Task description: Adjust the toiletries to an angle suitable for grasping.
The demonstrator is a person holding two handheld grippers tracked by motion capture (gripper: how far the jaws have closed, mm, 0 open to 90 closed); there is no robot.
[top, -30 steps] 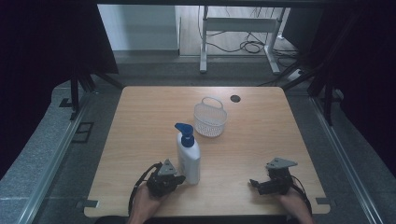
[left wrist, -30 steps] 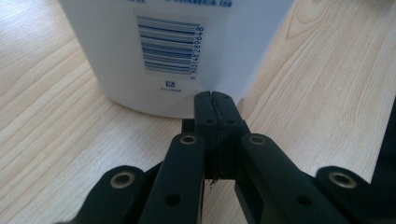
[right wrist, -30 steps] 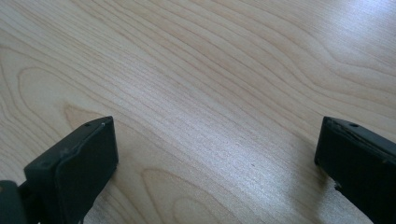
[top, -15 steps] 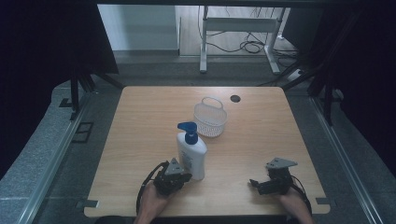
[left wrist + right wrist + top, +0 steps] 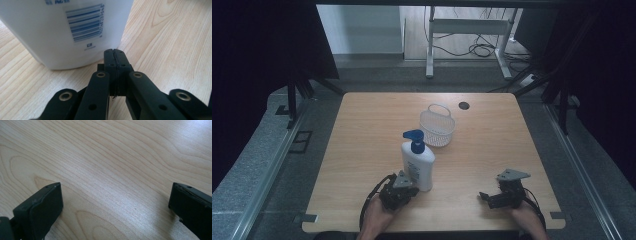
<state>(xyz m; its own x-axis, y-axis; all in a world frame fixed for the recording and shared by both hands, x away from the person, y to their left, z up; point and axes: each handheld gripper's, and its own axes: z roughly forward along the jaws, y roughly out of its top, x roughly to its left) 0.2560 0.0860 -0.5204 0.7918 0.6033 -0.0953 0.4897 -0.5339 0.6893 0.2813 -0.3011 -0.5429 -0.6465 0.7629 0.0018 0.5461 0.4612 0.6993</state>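
Wooden table [image 5: 362,150], dim room | pump bottle [image 5: 418,162] has shifted right, toward the white basket [image 5: 438,126], since a second ago: being pushed | left gripper [image 5: 113,51] fingers pressed together at its base | bottle upright, axis vertical, nozzle pointing left | right gripper [image 5: 484,196] wide, idle.

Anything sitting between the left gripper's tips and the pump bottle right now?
Nothing. In the left gripper view, the left gripper, jaws shut, points at the pump bottle with only a short strip of bare table between them.
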